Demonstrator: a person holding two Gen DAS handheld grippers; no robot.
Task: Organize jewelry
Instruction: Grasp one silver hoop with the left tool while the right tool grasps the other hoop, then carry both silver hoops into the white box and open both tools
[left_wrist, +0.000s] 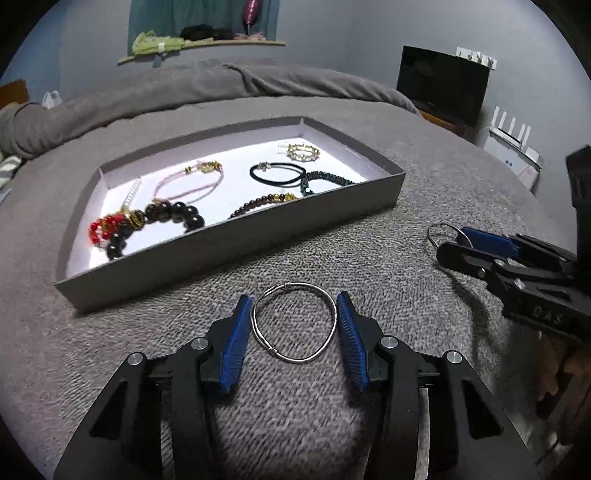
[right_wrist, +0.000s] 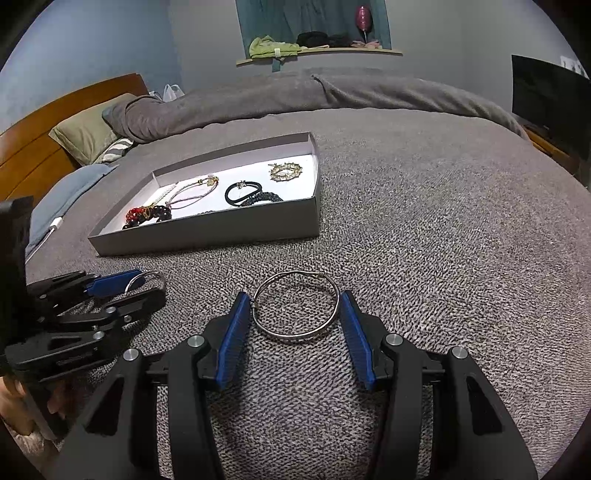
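On the grey bed cover (left_wrist: 424, 192), just in front of the box (left_wrist: 236, 254), two wire bangles lie a little apart, one framed by each gripper. Left gripper (left_wrist: 293, 325) sits low over the left bangle (left_wrist: 293, 325), its blue pads (left_wrist: 236, 336) spread about as wide as the ring, one on each side; the near pad looks to touch the wire or stand just off it, I cannot tell which. Right gripper (right_wrist: 295, 306) stands the same way about the right bangle (right_wrist: 297, 306), pads (right_wrist: 356, 336) at either side of the hoop, not yet pinching. Neither ring seems lifted; both look flat on the cover.

Box holds the sorted pieces already: bead bracelets (left_wrist: 147, 221) at the left end, a pink cord (left_wrist: 192, 181), a black band (left_wrist: 277, 173), a gold piece (left_wrist: 303, 152) toward the far right corner.

Step in hand, by my reading, is the pick of the last two loose rings, both at once. Next move calls for closing each pair of pads squarely across the hoop; thin wire on nubby fabric may tip or slip out, so a low, level squeeze seems wise. Then lift and carry over the near wall into bare floor of the box
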